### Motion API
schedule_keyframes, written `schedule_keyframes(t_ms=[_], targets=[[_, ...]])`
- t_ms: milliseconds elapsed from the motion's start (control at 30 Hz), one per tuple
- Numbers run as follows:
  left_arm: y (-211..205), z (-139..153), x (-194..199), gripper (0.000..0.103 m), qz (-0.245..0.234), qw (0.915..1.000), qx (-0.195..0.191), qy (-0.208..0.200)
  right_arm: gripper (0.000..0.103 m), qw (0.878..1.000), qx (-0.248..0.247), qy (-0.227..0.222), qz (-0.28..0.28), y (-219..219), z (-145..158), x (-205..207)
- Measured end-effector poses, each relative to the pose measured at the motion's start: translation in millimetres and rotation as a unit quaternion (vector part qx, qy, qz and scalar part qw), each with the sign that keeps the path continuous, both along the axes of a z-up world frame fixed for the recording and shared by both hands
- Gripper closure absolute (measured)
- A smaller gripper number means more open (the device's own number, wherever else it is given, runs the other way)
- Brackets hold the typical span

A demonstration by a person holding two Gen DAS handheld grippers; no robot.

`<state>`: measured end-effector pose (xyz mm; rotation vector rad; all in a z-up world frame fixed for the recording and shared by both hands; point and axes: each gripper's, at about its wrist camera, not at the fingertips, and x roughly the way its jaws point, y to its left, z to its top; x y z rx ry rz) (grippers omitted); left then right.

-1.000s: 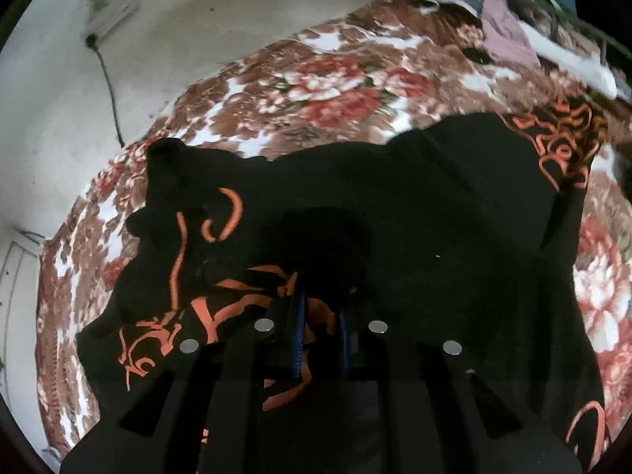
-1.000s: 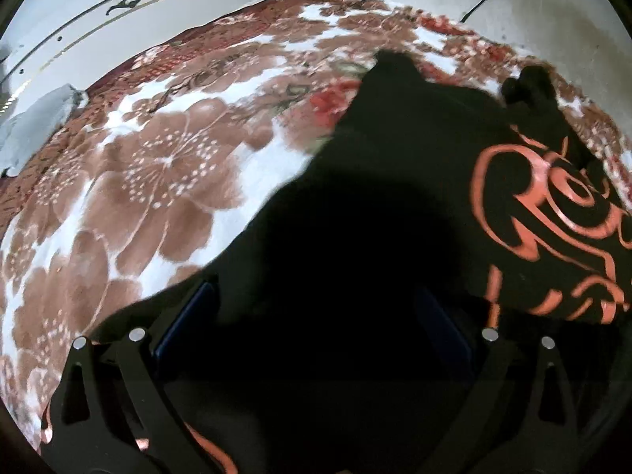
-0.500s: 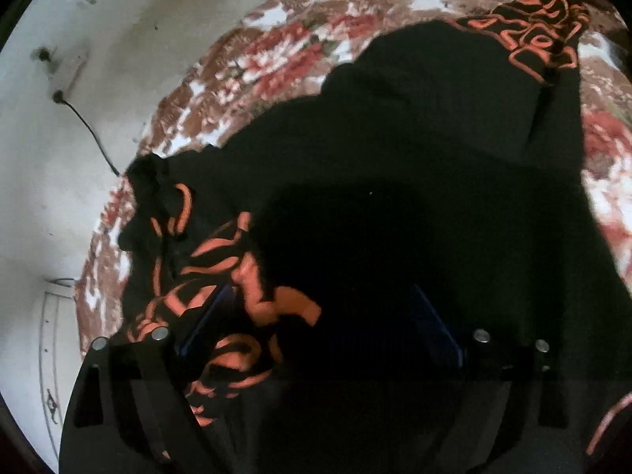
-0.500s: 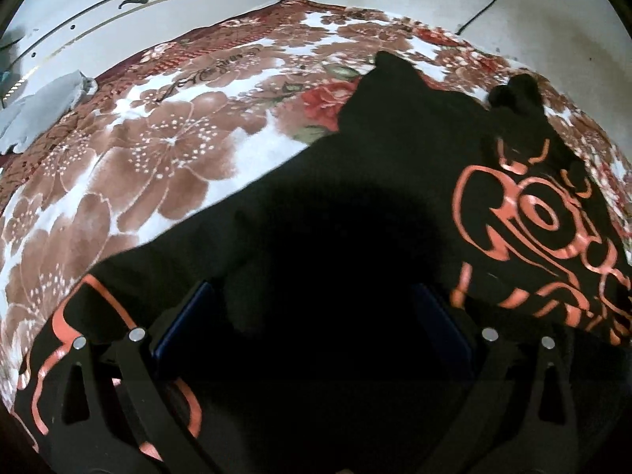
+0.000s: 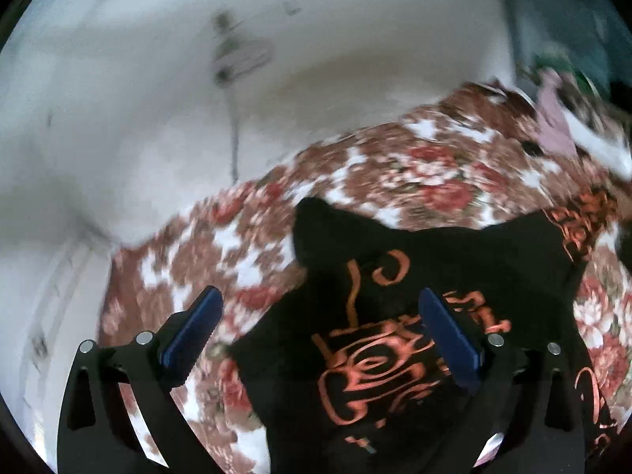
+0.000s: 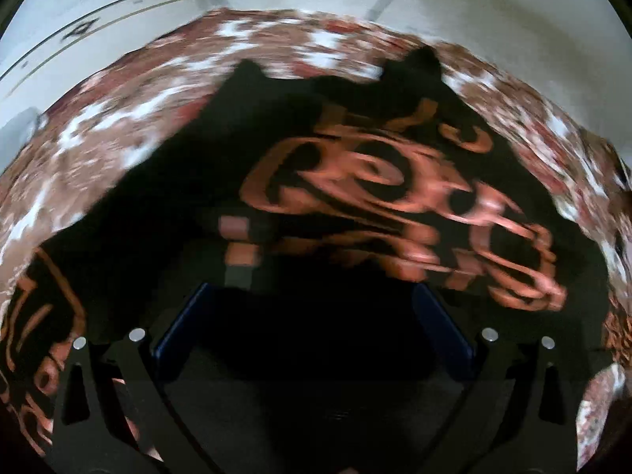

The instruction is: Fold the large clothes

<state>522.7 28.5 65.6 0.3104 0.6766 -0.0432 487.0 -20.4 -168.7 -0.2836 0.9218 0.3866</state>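
A black garment with orange swirl print [image 5: 414,316] lies spread on a floral bed cover [image 5: 237,245]. My left gripper [image 5: 320,331] is open and empty, raised above the garment's left edge; its blue pads [image 5: 193,328] stand wide apart. In the right wrist view the same garment [image 6: 355,197] fills the middle, blurred by motion. My right gripper [image 6: 312,324] is open above the dark cloth, its blue pads [image 6: 177,328] wide apart with nothing between them.
A white wall with a socket and cable [image 5: 237,59] rises behind the bed. Other clothes [image 5: 553,126] lie at the far right of the bed. A white headboard [image 6: 79,39] shows at the upper left of the right wrist view.
My left gripper, shut on the garment a second ago, opened and lifted back off it. My right gripper stayed open and drew back; the garment now lies flatter, its orange print facing up.
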Motion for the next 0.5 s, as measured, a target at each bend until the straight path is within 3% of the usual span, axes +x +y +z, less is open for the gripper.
schedule_keyframes(t_ms=[100,267,367,433,500], targets=[[77,-55,6,0.005,0.039,0.9947,-0.086,0.04,0.005,0.997,0.04,0.024,-0.066,-72,11,35],[125,-174,10,0.005,0.073,0.9844,-0.13,0.094,0.004,0.979,0.138,0.08,-0.13,-168,36,89],[120,-226,14,0.005,0.054,0.9811,-0.129,0.134,0.004,0.966,0.171,0.123,-0.147,-194,36,118],[116,-253,16,0.005,0.047,0.982,-0.103,0.151,0.004,0.961,0.182,0.14,-0.151,-201,32,129],[108,-276,12,0.005,0.039,0.9863,-0.069,0.145,0.004,0.945,0.232,0.184,-0.14,-204,20,142]])
